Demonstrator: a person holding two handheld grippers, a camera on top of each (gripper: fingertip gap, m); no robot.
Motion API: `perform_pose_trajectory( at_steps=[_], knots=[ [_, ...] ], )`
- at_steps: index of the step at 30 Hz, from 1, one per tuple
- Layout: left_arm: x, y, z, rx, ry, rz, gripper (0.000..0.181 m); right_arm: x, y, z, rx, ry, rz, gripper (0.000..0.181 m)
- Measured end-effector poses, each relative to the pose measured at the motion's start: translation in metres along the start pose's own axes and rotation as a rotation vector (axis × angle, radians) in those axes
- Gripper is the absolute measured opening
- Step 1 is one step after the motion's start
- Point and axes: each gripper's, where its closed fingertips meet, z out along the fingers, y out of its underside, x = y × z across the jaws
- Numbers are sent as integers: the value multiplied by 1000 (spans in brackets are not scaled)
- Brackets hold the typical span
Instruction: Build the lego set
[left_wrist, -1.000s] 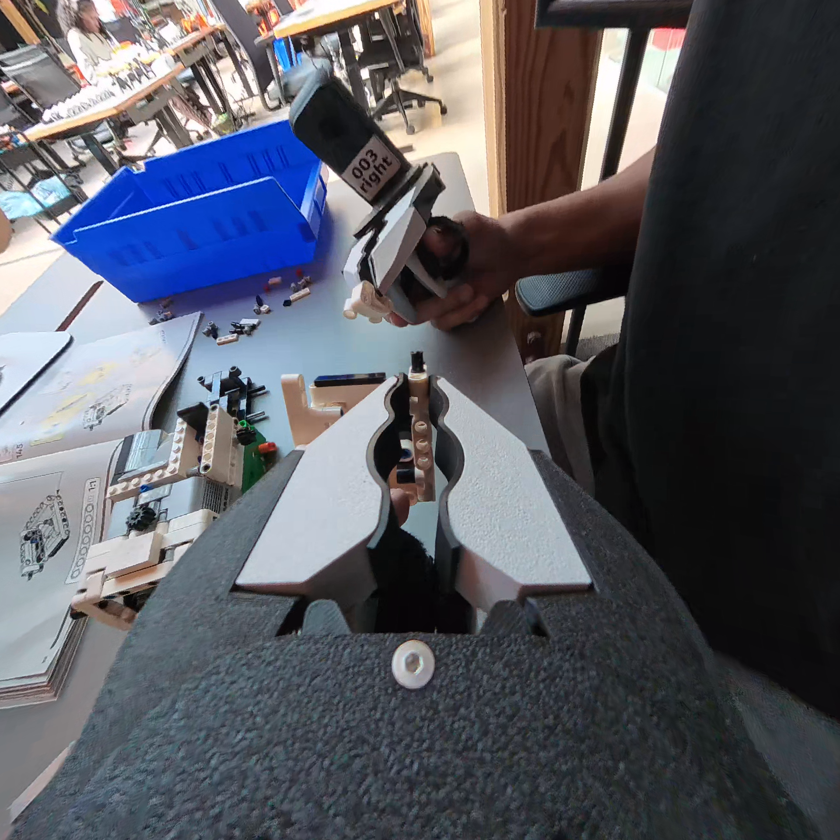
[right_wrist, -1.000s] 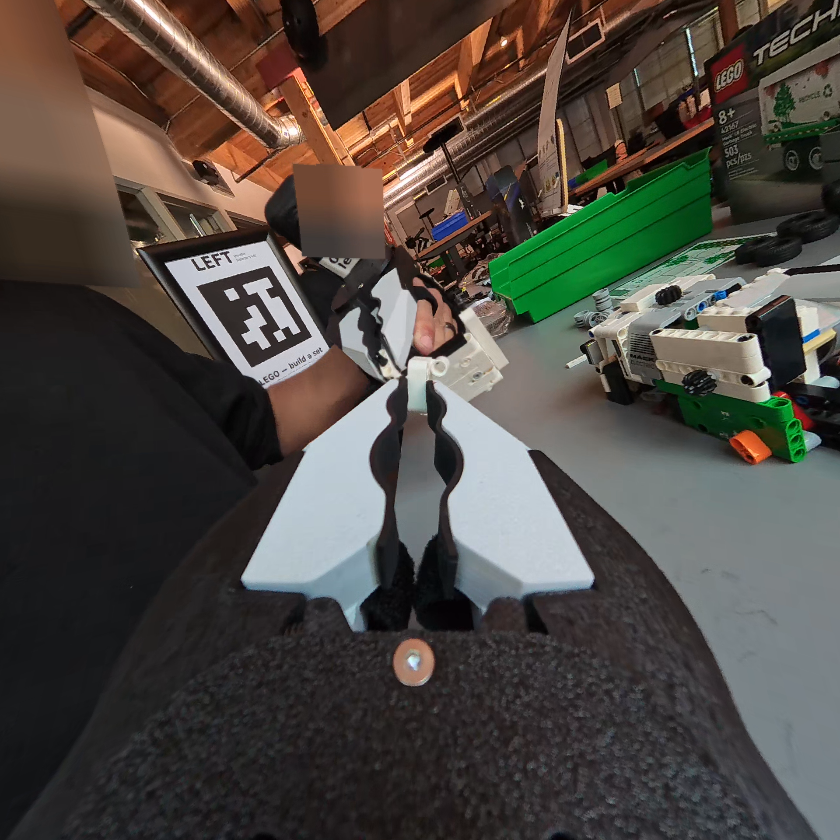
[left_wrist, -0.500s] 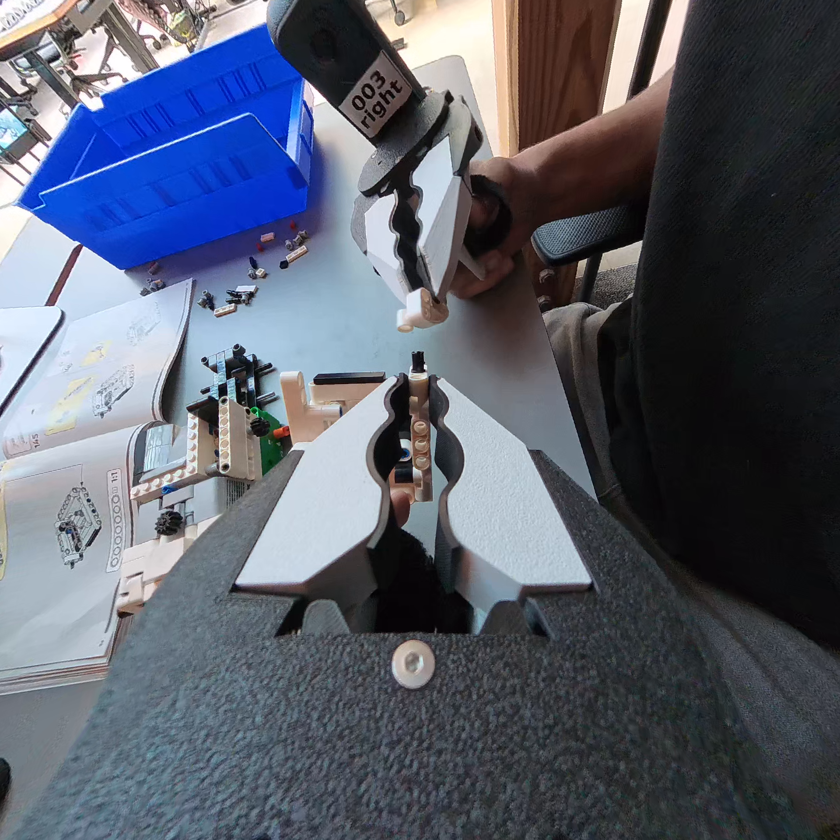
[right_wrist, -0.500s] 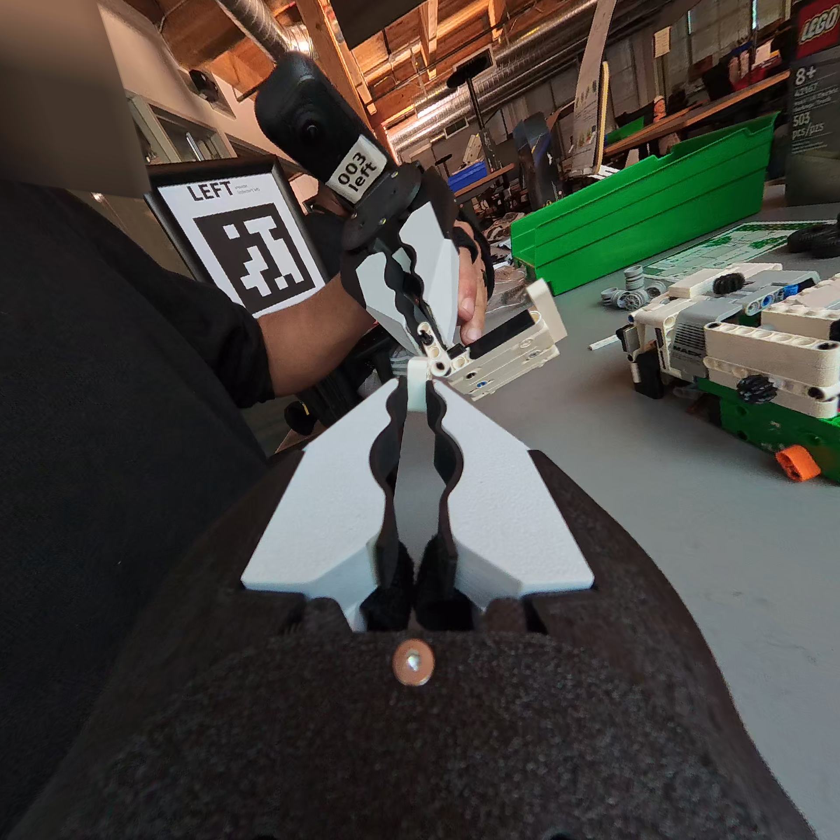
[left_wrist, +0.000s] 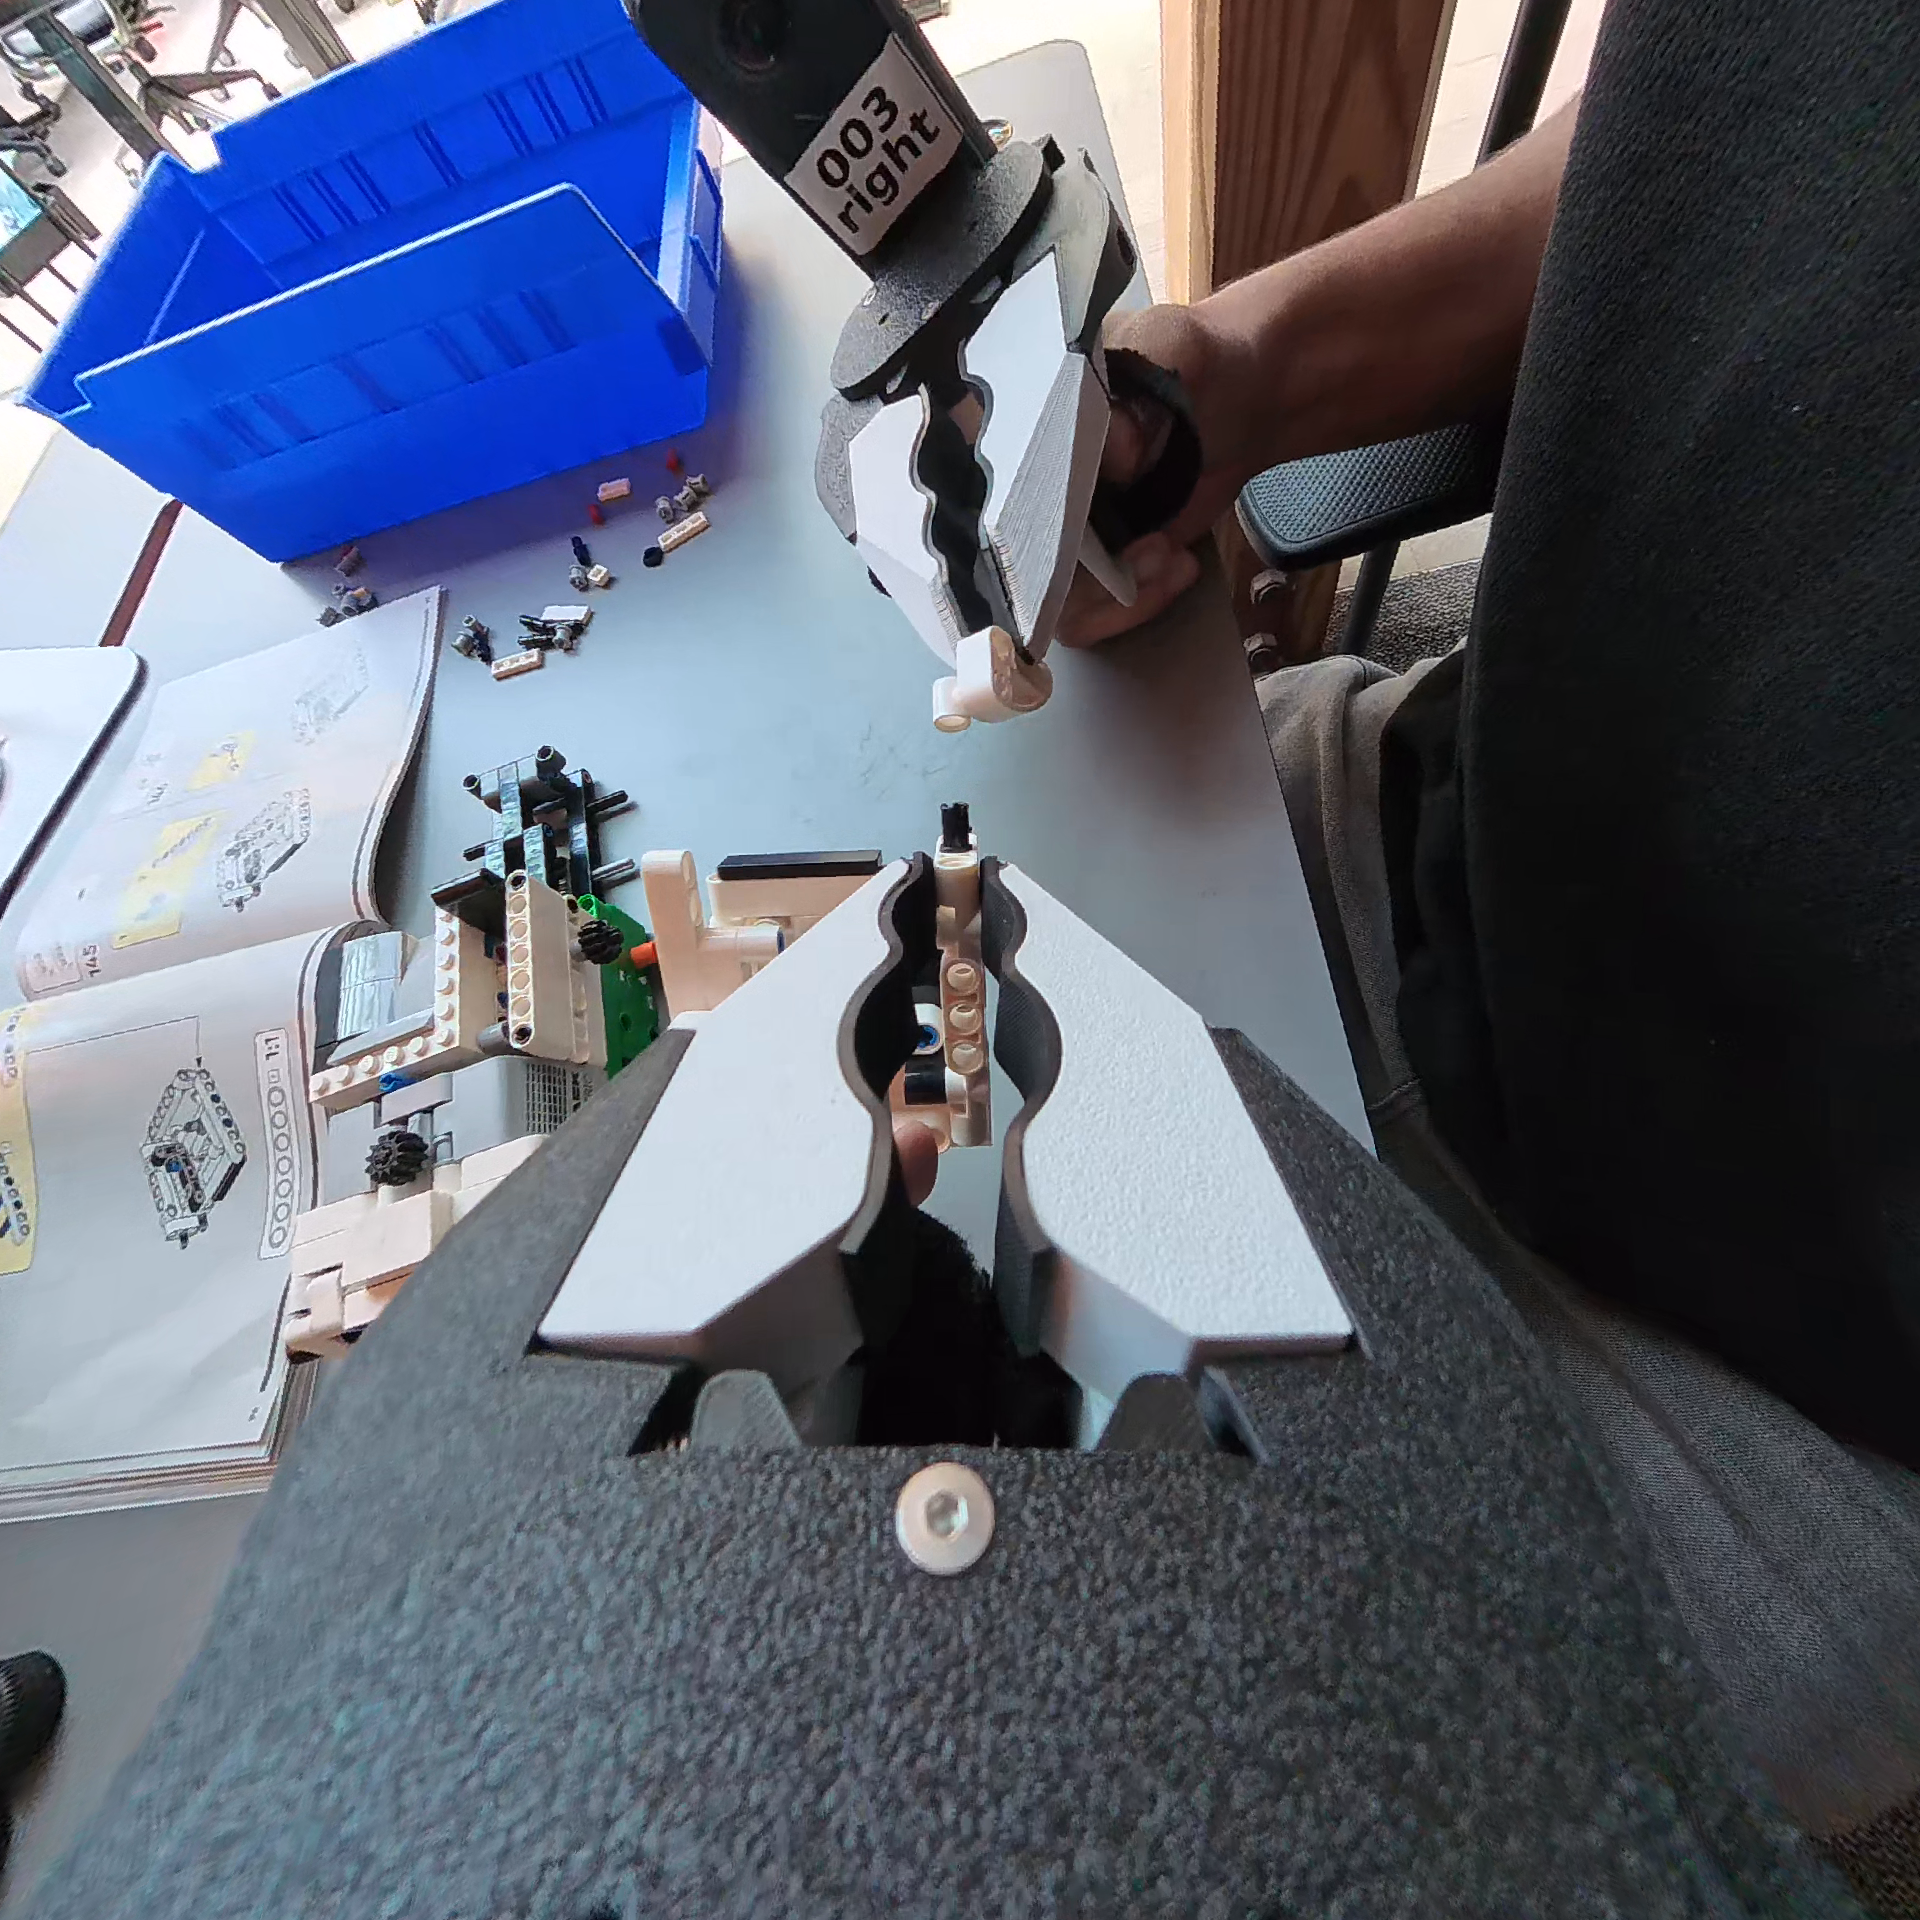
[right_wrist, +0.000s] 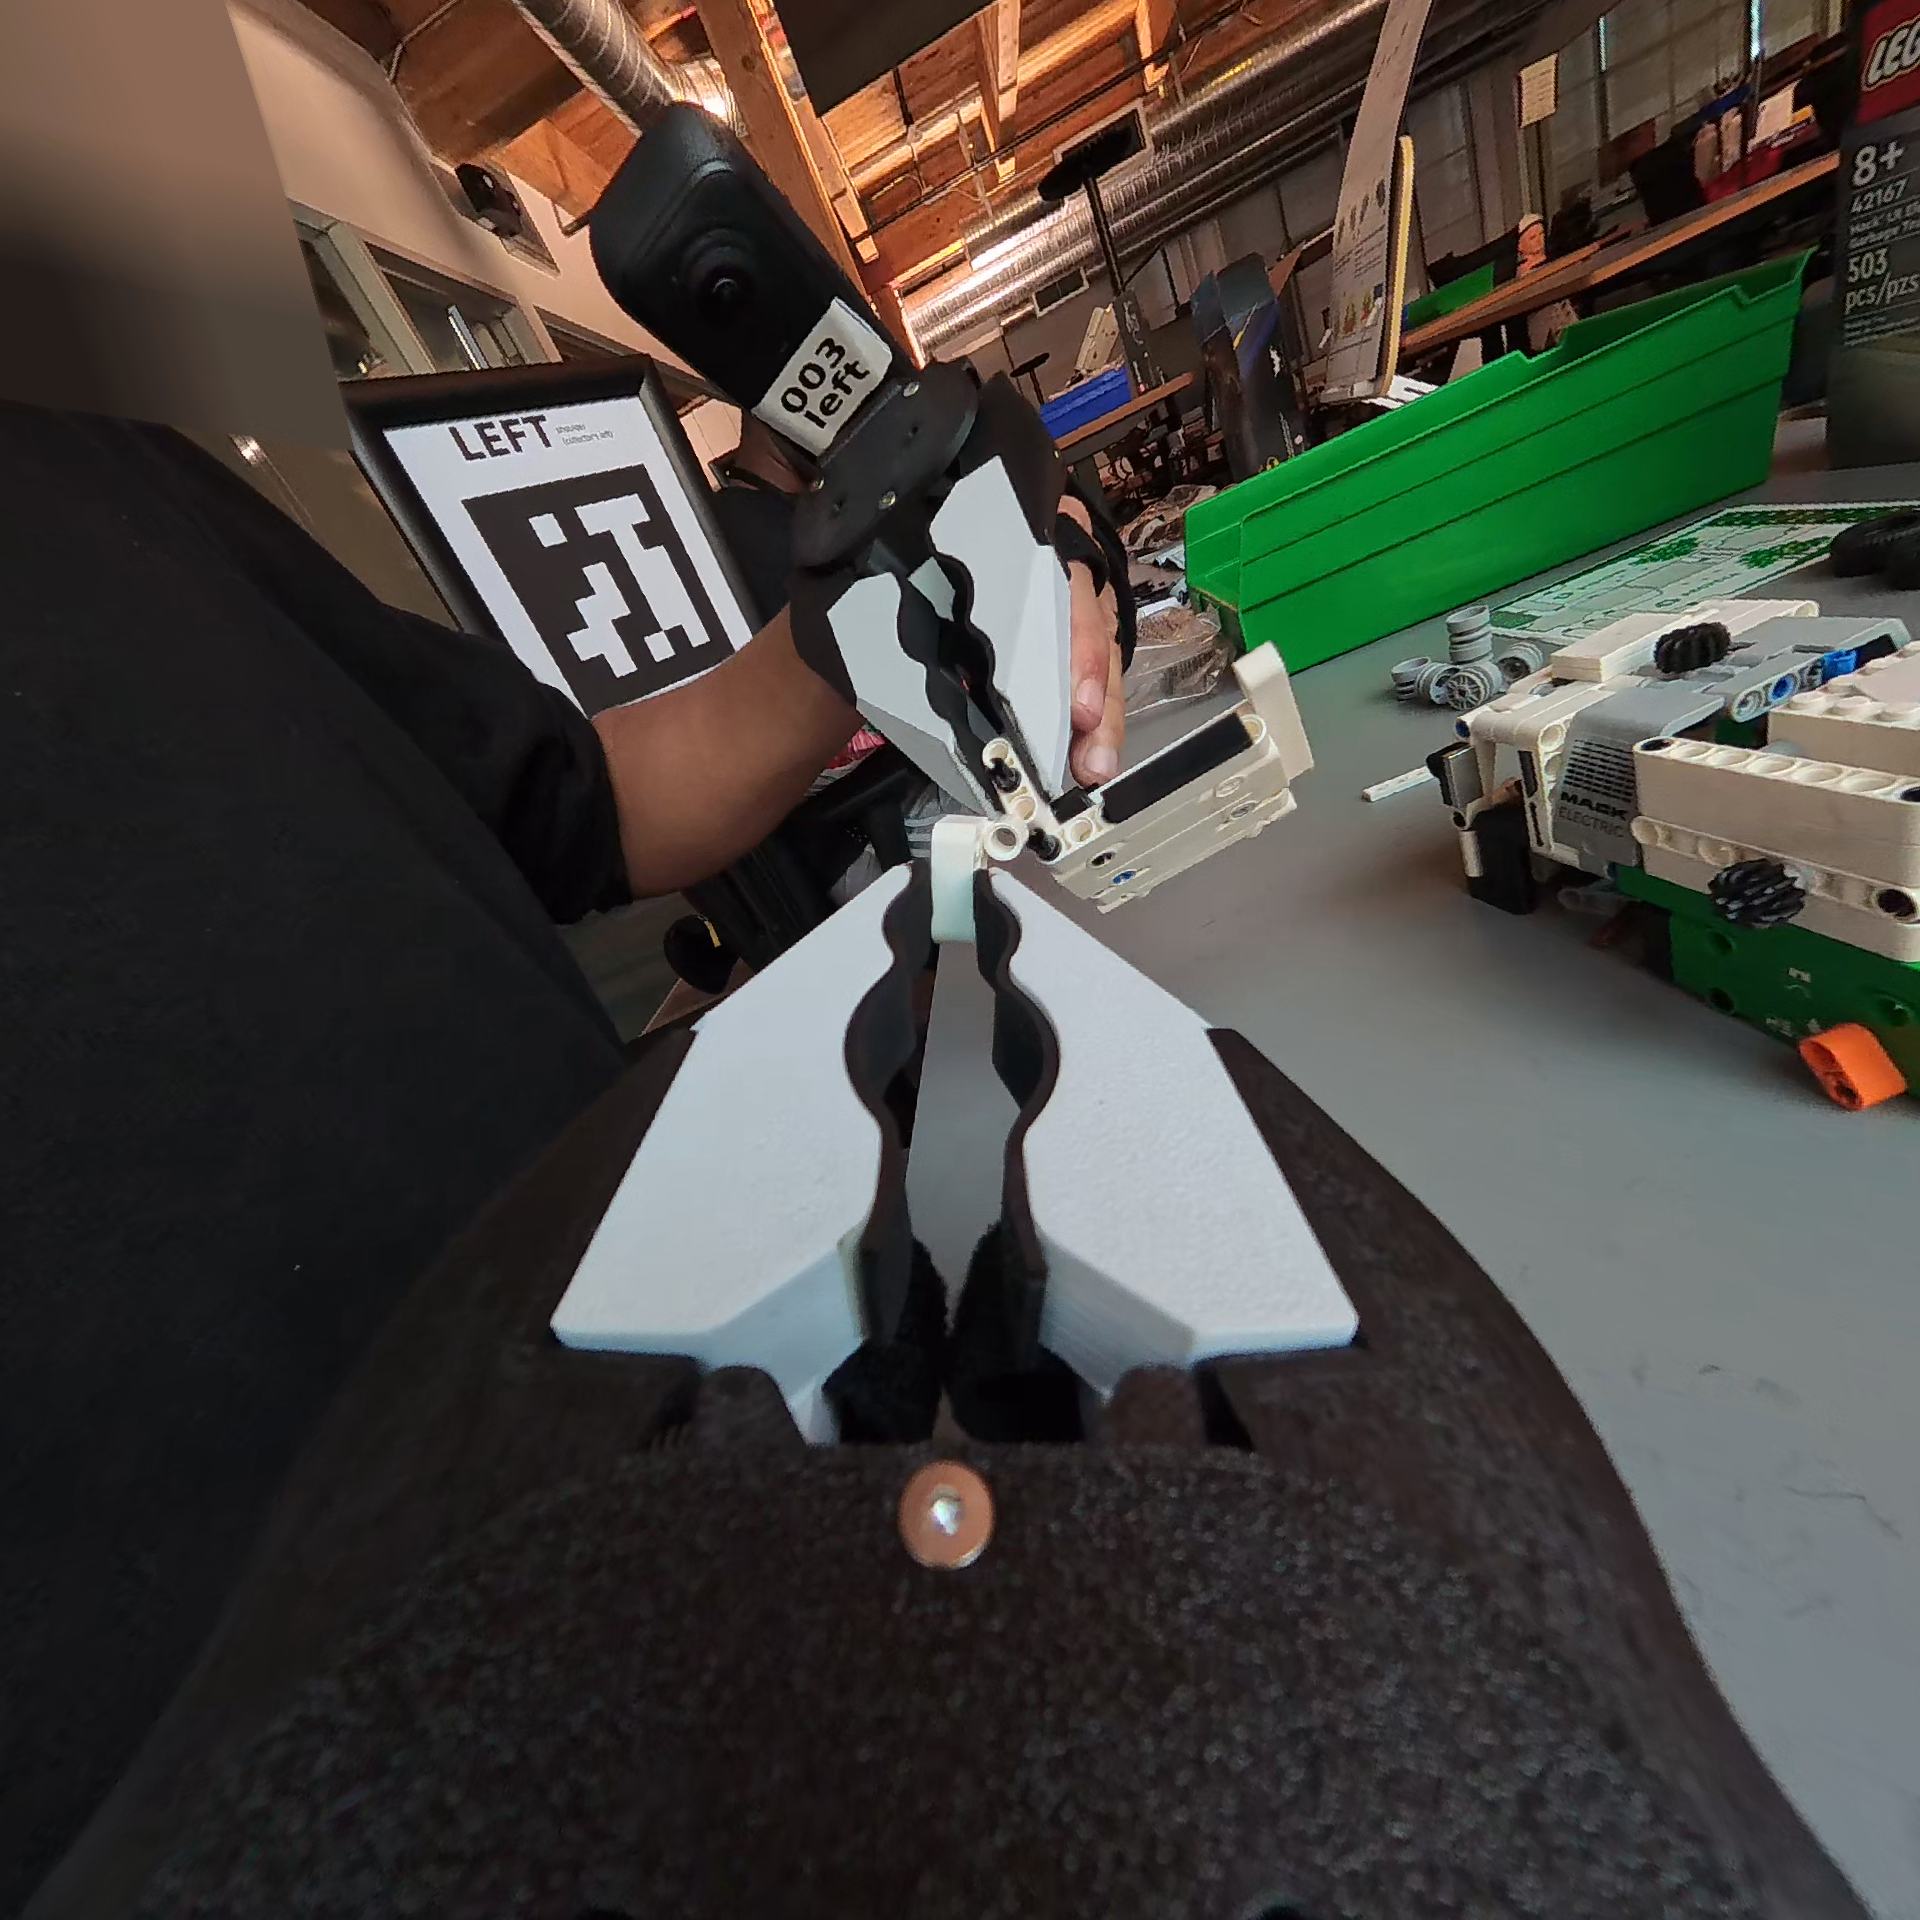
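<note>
My left gripper (left_wrist: 956, 878) is shut on a white Lego sub-assembly (left_wrist: 961, 997) with a black pin (left_wrist: 954, 821) sticking out past the fingertips. The right wrist view shows that gripper (right_wrist: 1013, 779) holding the assembly (right_wrist: 1174, 810) above the grey table (right_wrist: 1455, 1195). My right gripper (right_wrist: 954, 899) is shut on a small white connector (right_wrist: 956, 868). In the left wrist view the right gripper (left_wrist: 997, 649) holds the connector (left_wrist: 982, 691) just beyond the pin, with a small gap. A partly built white and green truck (left_wrist: 499, 997) (right_wrist: 1714, 790) stands on the table.
A blue bin (left_wrist: 416, 312) stands at the back with loose small parts (left_wrist: 582, 603) in front. An open instruction booklet (left_wrist: 156, 1091) lies at the left. A green bin (right_wrist: 1507, 488), grey wheels (right_wrist: 1465, 665), an orange piece (right_wrist: 1855, 1060) and a framed marker sign (right_wrist: 582, 551) are nearby. There is about 4 cm between the tips of the two grippers. Left tips and right tips are each some 15 cm from the orange piece (right_wrist: 1855, 1060).
My right gripper has swung round and brought the white connector down towards the pin end of the assembly. My left gripper has tilted the assembly towards it.
</note>
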Motion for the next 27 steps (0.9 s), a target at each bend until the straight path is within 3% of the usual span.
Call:
perform_pose_trajectory(
  at_steps=[23, 25, 27],
  knots=[
    [4, 2, 17, -16, 59, 2, 7, -11, 11, 6, -62, -105, 105, 6],
    [6, 4, 17, -17, 60, -3, 7, -8, 17, 6, -116, -95, 183, 7],
    [9, 9, 17, -29, 58, -11, 7, -5, 42, 0, -323, -73, 327, 7]
  ],
)
